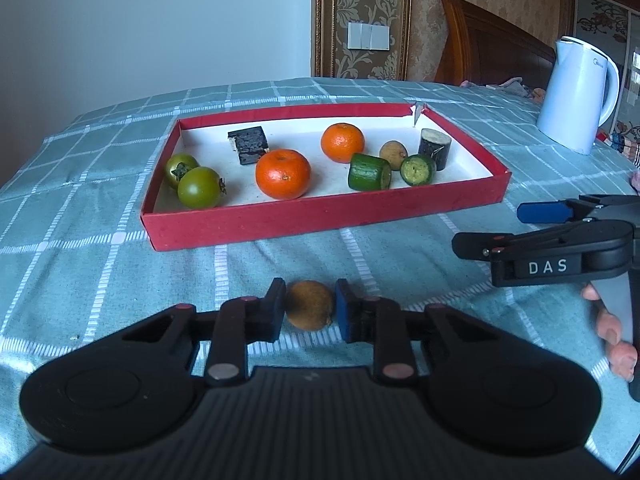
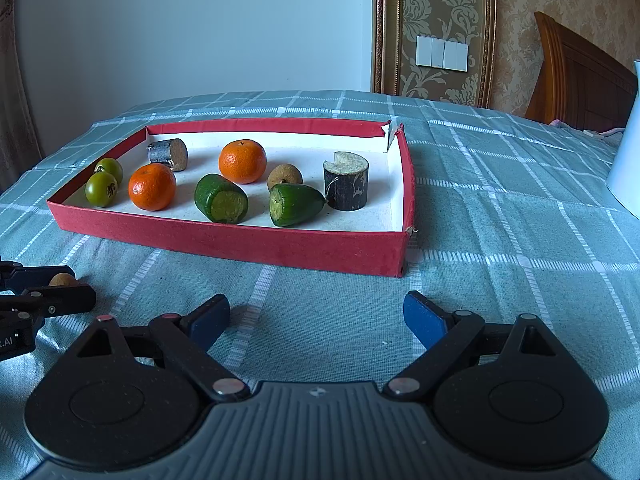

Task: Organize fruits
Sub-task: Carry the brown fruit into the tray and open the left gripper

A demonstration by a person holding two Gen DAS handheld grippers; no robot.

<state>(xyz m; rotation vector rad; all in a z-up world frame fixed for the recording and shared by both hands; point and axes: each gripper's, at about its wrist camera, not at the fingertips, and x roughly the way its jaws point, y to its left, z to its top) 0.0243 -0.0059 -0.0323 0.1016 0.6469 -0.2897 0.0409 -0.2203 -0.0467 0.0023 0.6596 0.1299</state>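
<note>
Left tongs [image 1: 310,308]: I have them clamped on the small brown fruit [image 1: 309,305], one pad against each side, low centre of the left wrist frame.
Right tongs [image 2: 316,320]: spread wide with nothing between them, over bare cloth at the bottom centre of their own frame.
Where the fruit is: outside the red tray [image 1: 320,216], on or just above the checked tabletop [image 1: 100,264], in front of the tray's near wall; I cannot tell whether it has left the cloth.
How it will handle: I judge it light, roundish, with a dry, rough skin that should not slip against the pads. It may bruise or crack if I squeeze harder, so a hold across its widest part, as now, seems right.
Where it likely goes: a second brown fruit [image 1: 393,155] of the same look lies in the right half of the tray, between an orange [image 1: 342,142] and a dark cut log piece [image 1: 435,148]; beside it looks the sensible spot.
Left wrist view alone: shows the pads meeting the fruit's flanks, a white kettle [image 1: 576,96] at the upper right, and fingers on the other handle at the right edge.
Right wrist view alone: shows the held fruit only as a sliver at the left edge behind a black finger, but it shows the tray's right wall and torn far corner more plainly, and the cut faces of the two green pieces [image 2: 221,199].
</note>
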